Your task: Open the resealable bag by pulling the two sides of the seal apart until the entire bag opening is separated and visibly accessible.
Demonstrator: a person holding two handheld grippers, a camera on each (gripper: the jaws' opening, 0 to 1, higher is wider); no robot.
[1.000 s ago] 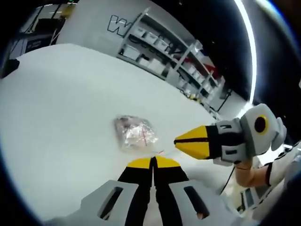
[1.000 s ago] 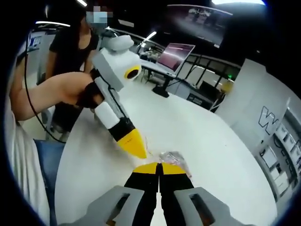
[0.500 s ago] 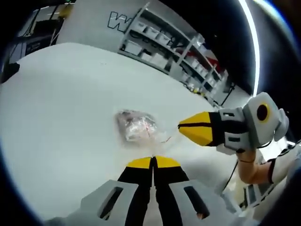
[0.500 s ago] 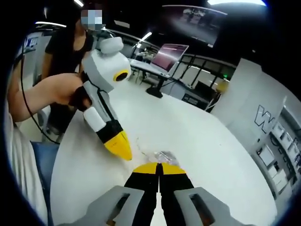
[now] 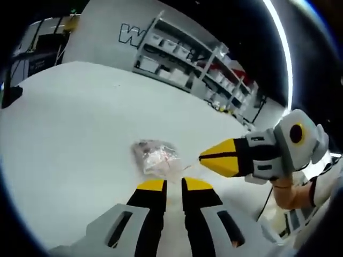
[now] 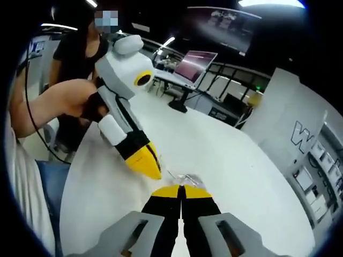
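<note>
White desk (image 5: 64, 118), bag (image 5: 155, 157) lying flat. Left gripper (image 5: 172, 184) fingers slightly spread, empty; right gripper (image 5: 214, 159) fingers pressed together near seal. Risk: film slips, bag drags unopened.

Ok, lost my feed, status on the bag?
Left hand-held gripper open, right hand-held gripper shut, both at the near edge of the resealable bag. Bag on white table, contents inside. Nothing blocking.
</note>
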